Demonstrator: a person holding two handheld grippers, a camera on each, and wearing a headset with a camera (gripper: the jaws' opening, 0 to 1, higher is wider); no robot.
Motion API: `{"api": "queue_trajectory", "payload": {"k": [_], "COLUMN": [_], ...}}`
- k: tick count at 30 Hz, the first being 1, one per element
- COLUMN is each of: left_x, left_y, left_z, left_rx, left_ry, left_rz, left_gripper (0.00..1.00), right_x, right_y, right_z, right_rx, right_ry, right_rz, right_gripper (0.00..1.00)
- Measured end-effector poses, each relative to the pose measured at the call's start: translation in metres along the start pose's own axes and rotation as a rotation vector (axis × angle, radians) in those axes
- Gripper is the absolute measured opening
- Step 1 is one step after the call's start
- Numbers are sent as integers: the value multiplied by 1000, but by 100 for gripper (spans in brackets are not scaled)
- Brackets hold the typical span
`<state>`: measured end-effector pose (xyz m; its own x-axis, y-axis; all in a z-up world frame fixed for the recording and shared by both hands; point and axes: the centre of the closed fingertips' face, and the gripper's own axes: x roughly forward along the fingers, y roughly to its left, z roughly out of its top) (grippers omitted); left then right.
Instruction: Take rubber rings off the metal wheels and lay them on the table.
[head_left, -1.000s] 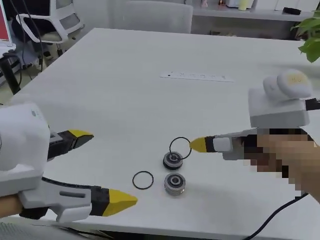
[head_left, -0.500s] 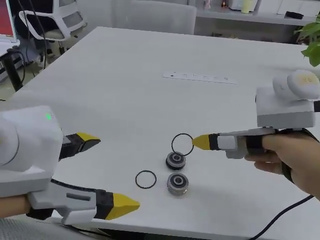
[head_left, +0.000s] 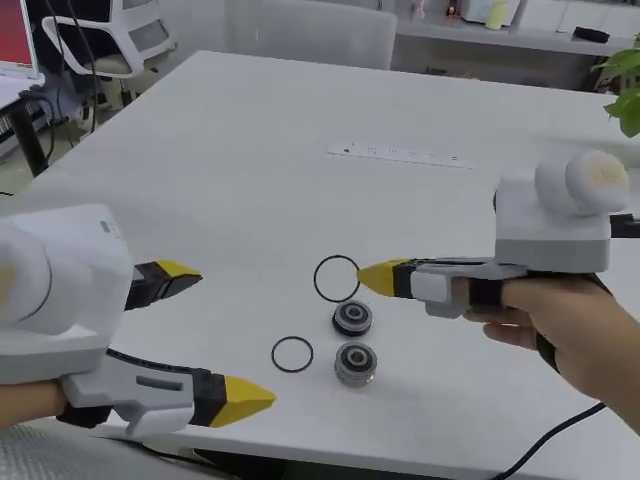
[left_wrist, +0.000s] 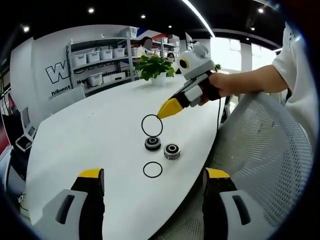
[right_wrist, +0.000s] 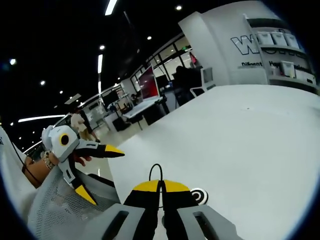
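The right gripper (head_left: 368, 277) has its yellow-tipped jaws clenched on the rim of a thin black rubber ring (head_left: 336, 279). The ring stands out from the tips as an open loop at about 11 o'clock from the farther small round metal wheel (head_left: 352, 318). It looks lifted off that wheel, but I cannot tell whether its low edge touches the white table (head_left: 250, 150). The nearer metal wheel (head_left: 353, 362) sits at 6 o'clock from the first, just beside it. A second black rubber ring (head_left: 292, 354) lies flat on the table at 9 o'clock from the nearer wheel. Whether either wheel wears another ring is too small to tell.

The left gripper (head_left: 215, 337) waits at 9 o'clock from the wheels, well apart from them, with its jaws spread wide and nothing between them.

The bite looks slight, only the tips on a thin cord of rubber. A quick swing could let the ring slip out early. If it is let go while on edge, it may roll or bounce toward the table's near edge. If it is lowered too near the wheels, it may land across one of them, or the tips may nudge a wheel and set it rolling. Soft rubber may also cling to a jaw when it is released.
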<state>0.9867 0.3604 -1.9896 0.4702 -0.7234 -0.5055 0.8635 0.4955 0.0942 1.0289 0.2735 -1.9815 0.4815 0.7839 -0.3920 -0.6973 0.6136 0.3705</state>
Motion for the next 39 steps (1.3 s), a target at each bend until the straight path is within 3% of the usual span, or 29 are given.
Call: {"api": "queue_trajectory", "payload": {"k": [6,12,23,39], "left_x": [0,0,2,3], "left_y": [-1,-4,-9,-14], "left_z": [-3,-7,-14,-22], "left_rx": [1,15,-5,-28], "left_ry": [16,39,71,111], "left_rz": [-6,-12,-42,-68], "left_gripper": [76,77,77,76], "right_x": [14,24,35,38], "right_y": [12,15,11,11], "right_z": [-27,-43,-65,-78], "right_rx": [-97,-146,-177,-229], "right_ry": [106,163,225,284], "right_rz": [24,39,20,14], "right_gripper": [0,0,0,6]}}
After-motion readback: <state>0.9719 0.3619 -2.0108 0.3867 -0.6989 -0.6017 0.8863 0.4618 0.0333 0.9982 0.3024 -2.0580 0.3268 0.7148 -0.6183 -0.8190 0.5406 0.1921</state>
